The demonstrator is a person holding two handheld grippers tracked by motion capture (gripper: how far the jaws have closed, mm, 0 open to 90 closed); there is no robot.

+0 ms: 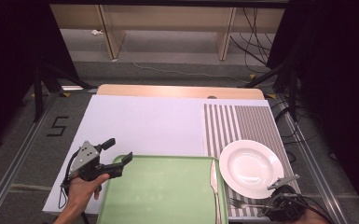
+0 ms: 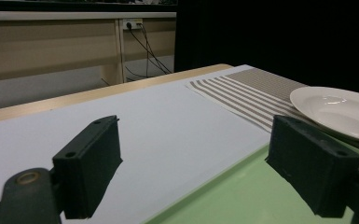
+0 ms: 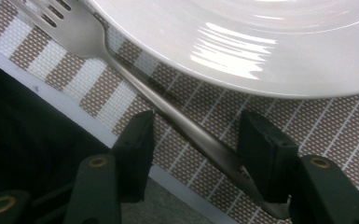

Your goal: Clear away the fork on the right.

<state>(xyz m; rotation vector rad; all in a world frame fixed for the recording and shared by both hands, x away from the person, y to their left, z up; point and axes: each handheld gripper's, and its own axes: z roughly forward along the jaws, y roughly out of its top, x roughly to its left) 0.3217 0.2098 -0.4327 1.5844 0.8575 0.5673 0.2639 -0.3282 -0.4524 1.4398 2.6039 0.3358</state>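
— Two jaws of the right gripper (image 3: 193, 154) straddle the fork (image 3: 168, 109), partly spread, not pinching?
— Yes; its handle crosses them slantwise on the striped mat (image 3: 340, 135), just beside the plate (image 3: 261, 42).

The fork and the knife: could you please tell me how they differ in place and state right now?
The fork lies on the striped mat below the plate; the knife lies in the green tray. The fork's handle sits between the right tool's jaws; the knife lies untouched. Both are plain metal.
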